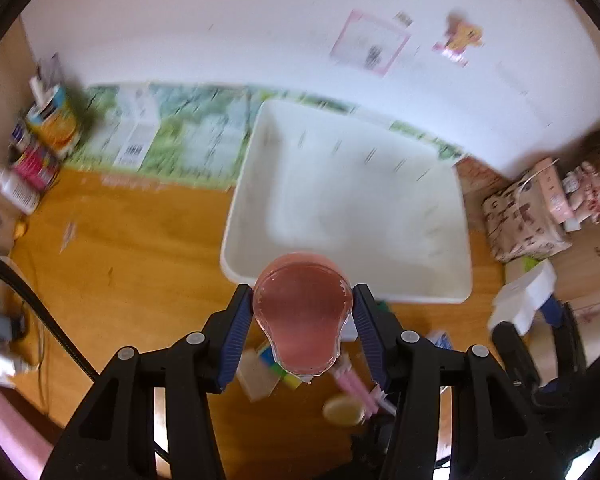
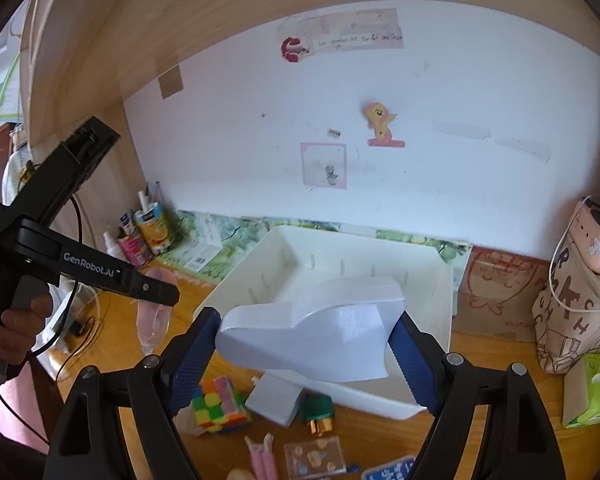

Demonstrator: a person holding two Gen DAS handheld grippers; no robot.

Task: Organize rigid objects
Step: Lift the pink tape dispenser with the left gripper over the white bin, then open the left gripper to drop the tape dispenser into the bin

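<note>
The left gripper (image 1: 303, 322) clenches a translucent pink bulb-shaped container (image 1: 303, 316), long axis along the fingers, broad end toward the white bin (image 1: 452, 280). The right gripper (image 2: 304, 354) clenches a glossy white scoop-shaped piece (image 2: 312, 330) crosswise above the bin's near rim, over the wooden worktop (image 2: 480, 420).

Home study nook — wooden desk (image 2: 480, 432), cartoon pony sticker (image 2: 381, 122) on wall, doll (image 1: 588, 188), tissue box (image 2: 590, 392).
</note>
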